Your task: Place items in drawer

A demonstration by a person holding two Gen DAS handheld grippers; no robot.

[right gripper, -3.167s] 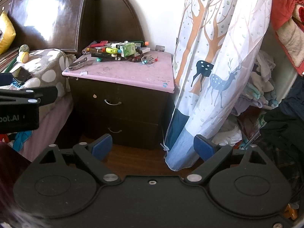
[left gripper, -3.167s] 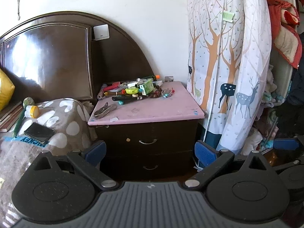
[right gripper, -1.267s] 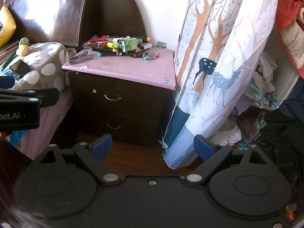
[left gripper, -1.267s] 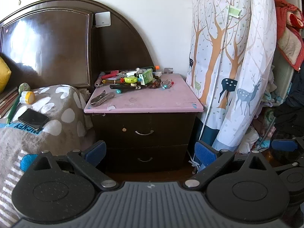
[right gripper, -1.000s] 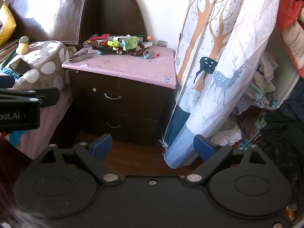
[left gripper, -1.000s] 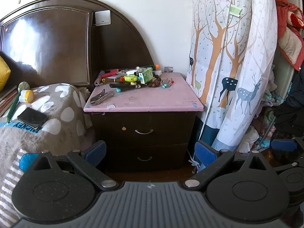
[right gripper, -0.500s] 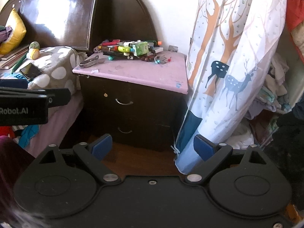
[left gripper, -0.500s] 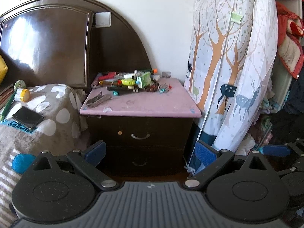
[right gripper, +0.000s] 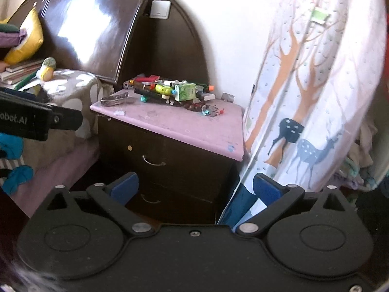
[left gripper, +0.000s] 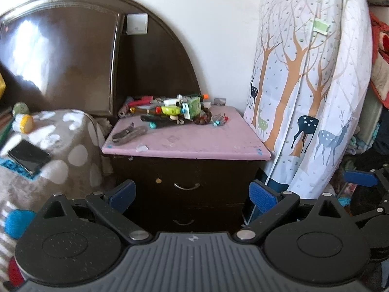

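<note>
A dark nightstand [left gripper: 184, 170] with a pink top [left gripper: 194, 141] stands ahead. Its two drawers are shut; the top drawer handle [left gripper: 186, 186] and the lower handle [left gripper: 183, 223] show. A pile of small items [left gripper: 175, 112] lies at the back of the top, among them a green box [right gripper: 185, 92], dark beads [right gripper: 192, 107], a yellow-green piece [right gripper: 163, 88] and hair clips [right gripper: 212, 110]. A metal tool [left gripper: 128, 132] lies near the front left corner. My left gripper [left gripper: 192, 193] is open and empty, short of the nightstand. My right gripper [right gripper: 195, 187] is open and empty too.
A bed with a spotted blanket [left gripper: 56, 146] and a phone [left gripper: 28, 155] lies left, under a dark headboard [left gripper: 60, 53]. A deer-print fabric cover [left gripper: 306, 97] hangs right of the nightstand, with piled clothes [left gripper: 379, 56] beyond it. The left gripper's body [right gripper: 36, 121] crosses the right wrist view.
Both grippers have moved closer to the nightstand and swung a little left; the right view turned more toward the bed. Both stay open. Nothing on the nightstand has moved.
</note>
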